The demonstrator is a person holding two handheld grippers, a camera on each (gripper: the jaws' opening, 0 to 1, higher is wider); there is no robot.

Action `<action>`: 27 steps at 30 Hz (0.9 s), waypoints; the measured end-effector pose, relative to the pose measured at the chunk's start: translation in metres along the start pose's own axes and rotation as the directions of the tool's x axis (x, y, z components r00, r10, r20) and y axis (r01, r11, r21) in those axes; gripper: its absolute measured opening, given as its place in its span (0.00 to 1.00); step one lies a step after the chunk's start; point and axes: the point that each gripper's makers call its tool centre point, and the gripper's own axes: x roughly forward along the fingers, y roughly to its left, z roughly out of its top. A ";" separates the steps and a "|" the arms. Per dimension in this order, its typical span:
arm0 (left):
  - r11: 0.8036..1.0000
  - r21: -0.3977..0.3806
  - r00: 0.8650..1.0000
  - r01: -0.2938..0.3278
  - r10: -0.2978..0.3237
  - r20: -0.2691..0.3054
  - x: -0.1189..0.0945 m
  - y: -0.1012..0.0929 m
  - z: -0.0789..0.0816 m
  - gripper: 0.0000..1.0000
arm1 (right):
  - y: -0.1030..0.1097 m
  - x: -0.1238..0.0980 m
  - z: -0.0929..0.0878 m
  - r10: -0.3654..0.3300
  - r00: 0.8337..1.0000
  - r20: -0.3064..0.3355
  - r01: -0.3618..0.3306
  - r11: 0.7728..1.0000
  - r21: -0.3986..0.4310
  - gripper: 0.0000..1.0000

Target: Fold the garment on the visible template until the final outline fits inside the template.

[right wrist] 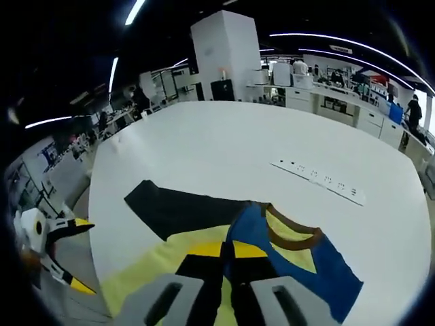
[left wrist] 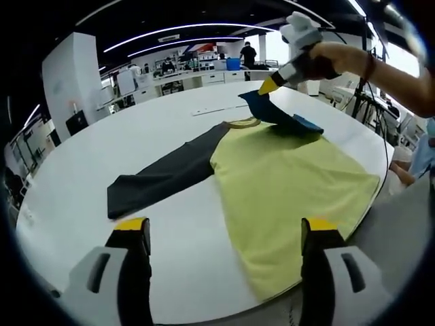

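Observation:
A yellow-green shirt (left wrist: 285, 176) lies flat on the white round table (left wrist: 81, 183), its dark grey sleeve (left wrist: 163, 178) stretched out to the left. My right gripper (left wrist: 268, 86) is shut on the blue sleeve (left wrist: 275, 112) and holds it raised over the collar (left wrist: 243, 123). In the right gripper view the blue sleeve (right wrist: 319, 268) runs in between my shut jaws (right wrist: 228, 250), above the yellow body and the brown collar (right wrist: 292, 238). My left gripper (left wrist: 225, 227) hovers open over the shirt's near edge with nothing between its jaws, and appears again at the table edge (right wrist: 80, 257).
A long white strip (left wrist: 217, 109) lies on the table beyond the shirt, and the same strip (right wrist: 319, 180) appears in the right gripper view. A person's arm (left wrist: 401, 75) reaches in from the right. Desks and people stand far behind.

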 end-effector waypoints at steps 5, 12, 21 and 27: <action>1.000 0.001 1.000 -0.004 0.004 -0.008 0.000 0.001 -0.002 0.89 | 0.013 0.006 0.003 0.021 1.000 -0.001 -0.021 1.000 -0.017 0.00; 1.000 -0.003 1.000 -0.005 0.005 -0.013 0.000 0.002 -0.004 0.89 | 0.031 0.012 0.005 0.053 0.999 -0.006 -0.054 0.998 -0.039 0.00; 1.000 -0.008 1.000 -0.011 0.011 -0.023 0.000 0.003 -0.008 0.89 | 0.055 0.024 -0.004 0.107 0.994 -0.027 -0.109 0.991 -0.076 0.00; 1.000 -0.015 1.000 -0.015 0.015 -0.028 -0.001 0.003 -0.012 0.89 | 0.070 0.033 -0.015 0.139 0.989 -0.048 -0.144 0.985 -0.098 0.00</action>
